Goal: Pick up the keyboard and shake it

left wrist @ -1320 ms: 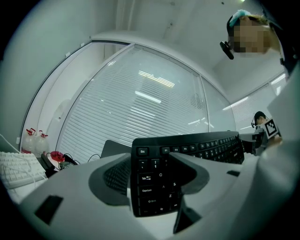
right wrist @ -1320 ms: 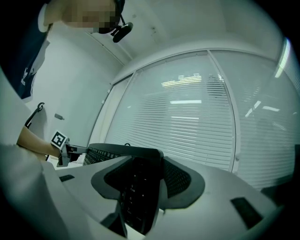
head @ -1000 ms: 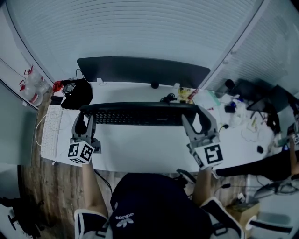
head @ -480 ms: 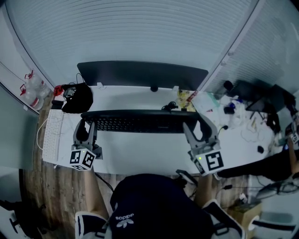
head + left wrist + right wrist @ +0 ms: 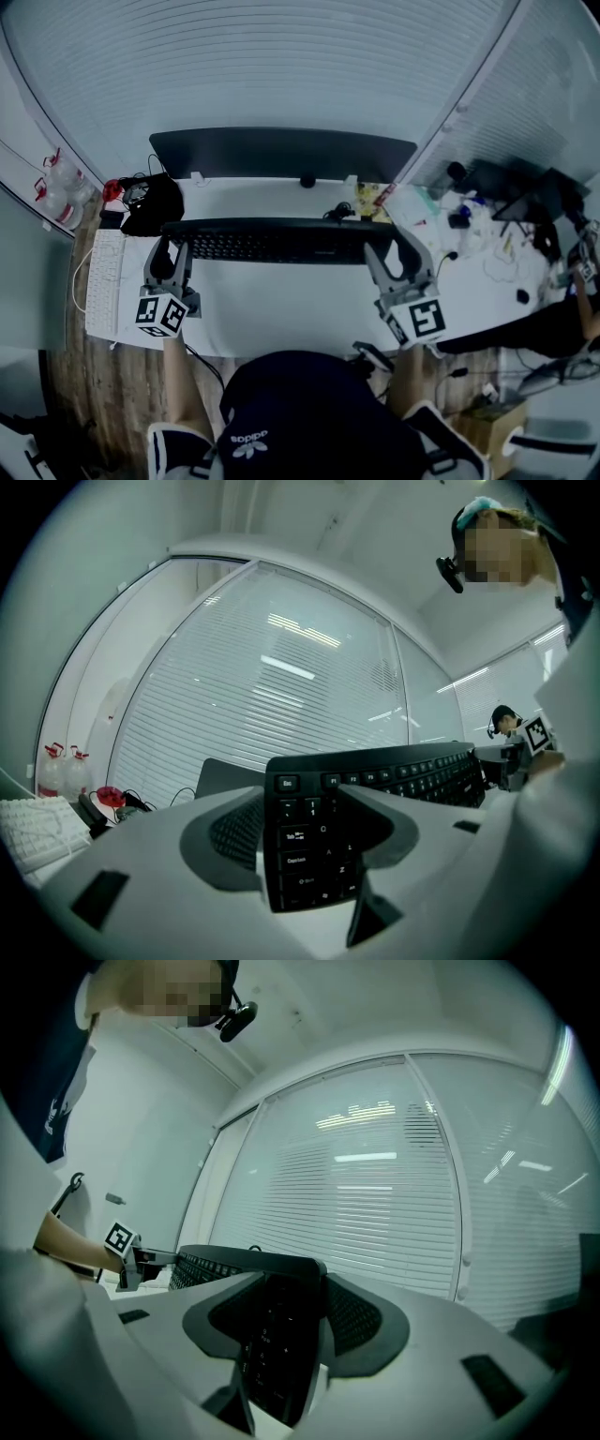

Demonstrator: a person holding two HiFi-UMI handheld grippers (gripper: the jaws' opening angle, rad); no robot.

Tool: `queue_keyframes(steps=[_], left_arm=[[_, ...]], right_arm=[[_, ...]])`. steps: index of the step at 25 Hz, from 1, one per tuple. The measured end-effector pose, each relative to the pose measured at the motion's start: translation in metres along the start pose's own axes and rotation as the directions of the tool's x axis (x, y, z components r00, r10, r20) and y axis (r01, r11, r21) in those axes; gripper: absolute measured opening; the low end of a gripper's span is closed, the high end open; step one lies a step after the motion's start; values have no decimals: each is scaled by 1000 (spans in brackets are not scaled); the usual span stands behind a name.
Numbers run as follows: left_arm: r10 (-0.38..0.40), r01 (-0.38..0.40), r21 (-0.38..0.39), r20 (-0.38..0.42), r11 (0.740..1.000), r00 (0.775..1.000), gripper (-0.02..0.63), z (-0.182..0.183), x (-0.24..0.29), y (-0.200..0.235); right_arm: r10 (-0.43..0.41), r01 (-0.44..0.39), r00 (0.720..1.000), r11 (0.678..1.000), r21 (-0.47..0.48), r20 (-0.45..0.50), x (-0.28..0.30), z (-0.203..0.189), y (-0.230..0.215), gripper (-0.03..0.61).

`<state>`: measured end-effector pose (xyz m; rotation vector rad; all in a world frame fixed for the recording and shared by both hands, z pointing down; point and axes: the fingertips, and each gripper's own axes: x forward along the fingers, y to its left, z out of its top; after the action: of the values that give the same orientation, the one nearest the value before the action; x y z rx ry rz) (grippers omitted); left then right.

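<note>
Keyboard [image 5: 281, 242] was clamped at each end by left gripper [image 5: 167, 251] and right gripper [image 5: 401, 253] (centre frame), held above desk [image 5: 281, 309], probably for a balanced shake.

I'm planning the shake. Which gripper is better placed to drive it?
Neither alone, I'd judge: the left gripper clamps the left end of the keyboard, the right gripper its right end, so both should shake together.

Black keyboard [image 5: 277, 241], white desk [image 5: 281, 309], pale horizontally striped blinds [image 5: 281, 66]
</note>
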<state>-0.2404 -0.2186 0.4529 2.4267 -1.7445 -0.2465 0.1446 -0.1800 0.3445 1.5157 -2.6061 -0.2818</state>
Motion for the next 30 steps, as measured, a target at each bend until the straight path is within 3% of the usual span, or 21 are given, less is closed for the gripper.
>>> queue_keyframes(steps=[15, 30], left_arm=[[-20, 19, 13, 19, 1000, 1000, 233, 13, 6, 1], [9, -9, 2, 10, 1000, 1000, 233, 11, 10, 4]], right_arm=[[-8, 8, 1000, 1000, -1, -11, -1, -1, -5, 193], [-2, 2, 1000, 1000, 27, -3, 6, -5, -4, 193]])
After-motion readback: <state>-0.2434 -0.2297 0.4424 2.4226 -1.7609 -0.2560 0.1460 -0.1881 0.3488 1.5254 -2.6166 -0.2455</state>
